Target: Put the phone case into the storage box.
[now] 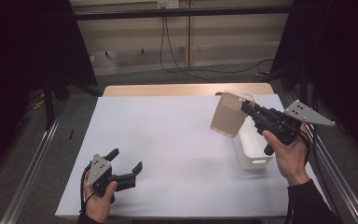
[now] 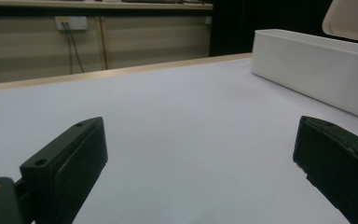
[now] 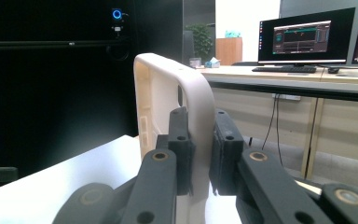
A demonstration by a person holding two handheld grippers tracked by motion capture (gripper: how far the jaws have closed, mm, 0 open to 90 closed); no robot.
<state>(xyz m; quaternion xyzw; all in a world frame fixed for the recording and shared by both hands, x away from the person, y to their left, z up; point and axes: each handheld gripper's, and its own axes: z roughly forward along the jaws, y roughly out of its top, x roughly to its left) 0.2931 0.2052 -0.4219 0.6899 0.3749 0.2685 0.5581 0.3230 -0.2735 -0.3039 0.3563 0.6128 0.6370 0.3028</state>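
Beige plastic bin (image 1: 227, 115), small and rectangular with rounded corners, is up in the air over the right side of the table, clamped in the right gripper (image 1: 245, 108). High view: bin tilted, its closed base facing the camera, hanging above the far end of the long white plastic tray (image 1: 252, 149) and clear of it.

Right gripper view: both black jaws pinch one side wall of the bin (image 3: 177, 93), one pad inside the open cavity, the other on the outer face (wall stands nearly upright between them, rim rounded at top). Grip is on the wall's edge, not around the whole body. Right gripper (image 3: 200, 154) is clamped firmly on it.

Left gripper (image 1: 127, 161) sits low near the front left of the white table sheet (image 1: 168, 135), held in the person's left hand (image 1: 98, 196). Its jaws stand wide apart, nothing between them. Left gripper view: the two black jaws frame bare white sheet (image 2: 177, 130), with the white tray (image 2: 317, 70) ahead to the right and a corner of the beige bin (image 2: 352, 18) above it.

Wooden table edge (image 1: 186, 89) shows past the sheet's far side. Two grippers are well apart.
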